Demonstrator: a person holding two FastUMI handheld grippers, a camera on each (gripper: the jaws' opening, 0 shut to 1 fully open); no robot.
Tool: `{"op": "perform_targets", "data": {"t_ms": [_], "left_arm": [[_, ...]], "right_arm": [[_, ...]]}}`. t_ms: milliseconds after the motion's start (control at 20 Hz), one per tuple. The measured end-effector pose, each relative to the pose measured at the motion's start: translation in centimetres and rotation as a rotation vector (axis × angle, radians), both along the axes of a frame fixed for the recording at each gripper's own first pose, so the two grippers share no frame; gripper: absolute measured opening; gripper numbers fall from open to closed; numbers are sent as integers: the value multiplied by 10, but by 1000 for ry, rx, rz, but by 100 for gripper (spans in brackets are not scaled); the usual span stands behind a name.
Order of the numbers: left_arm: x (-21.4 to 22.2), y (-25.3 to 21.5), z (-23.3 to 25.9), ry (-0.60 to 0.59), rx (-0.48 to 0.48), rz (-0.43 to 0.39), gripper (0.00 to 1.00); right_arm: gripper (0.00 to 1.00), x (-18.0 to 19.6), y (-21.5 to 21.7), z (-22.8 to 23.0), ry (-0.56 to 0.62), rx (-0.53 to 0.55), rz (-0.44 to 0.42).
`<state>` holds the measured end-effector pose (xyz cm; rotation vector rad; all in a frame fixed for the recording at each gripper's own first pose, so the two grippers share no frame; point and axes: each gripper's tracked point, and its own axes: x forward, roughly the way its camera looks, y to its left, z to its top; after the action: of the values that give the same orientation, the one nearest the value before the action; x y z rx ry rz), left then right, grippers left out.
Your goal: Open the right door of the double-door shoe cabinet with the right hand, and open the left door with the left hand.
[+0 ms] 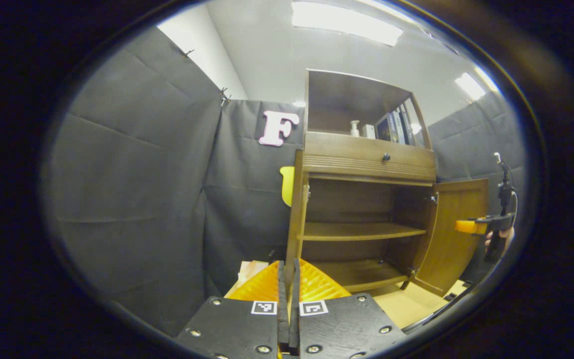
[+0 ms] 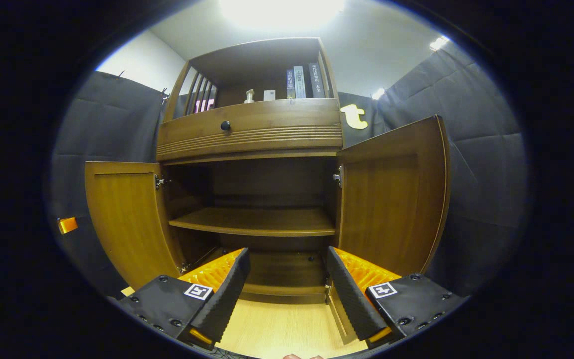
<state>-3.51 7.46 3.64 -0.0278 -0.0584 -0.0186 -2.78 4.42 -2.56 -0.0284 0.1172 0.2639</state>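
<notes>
The wooden shoe cabinet (image 2: 249, 130) has both lower doors swung wide, baring its shelves (image 2: 257, 222). In the left gripper view I see the left door (image 1: 297, 199) edge-on, and my left gripper (image 1: 289, 271) is shut on its lower free edge, with the thin panel running between the fingers. The right door (image 1: 459, 234) stands open, and the right gripper (image 1: 470, 227), held by a hand, hovers beside it without touching. In the right gripper view my right gripper (image 2: 287, 294) is open and holds nothing, facing the cabinet between the left door (image 2: 127, 219) and the right door (image 2: 391, 199).
A drawer with a round knob (image 2: 225, 125) sits above the doors. The top shelf holds books (image 2: 302, 82) and a small bottle (image 2: 249, 95). Black cloth walls (image 1: 132, 199) close in on both sides. Pale wooden floor (image 2: 282, 324) lies in front of the cabinet.
</notes>
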Motion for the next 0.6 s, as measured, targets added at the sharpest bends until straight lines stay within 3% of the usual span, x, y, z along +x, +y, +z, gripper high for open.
{"op": "perform_targets", "data": {"t_ms": [100, 200, 250, 300, 400, 600], "left_arm": [[-2, -21, 13, -26, -23, 18, 3], [0, -41, 11, -17, -29, 31, 3], [0, -49, 13, -13, -22, 45, 3], [2, -56, 14, -16, -15, 62, 3], [3, -80, 21, -29, -21, 58, 23], [4, -105, 27, -37, -39, 106, 100]], "right_arm": [[98, -8, -1, 5, 25, 30, 39], [93, -16, -2, 7, 41, 41, 75], [98, -18, -4, 8, 38, 37, 91], [93, -21, -7, 10, 32, 29, 97], [92, -26, -8, 14, 20, 31, 128], [92, -30, -17, 25, 1, 45, 145]]}}
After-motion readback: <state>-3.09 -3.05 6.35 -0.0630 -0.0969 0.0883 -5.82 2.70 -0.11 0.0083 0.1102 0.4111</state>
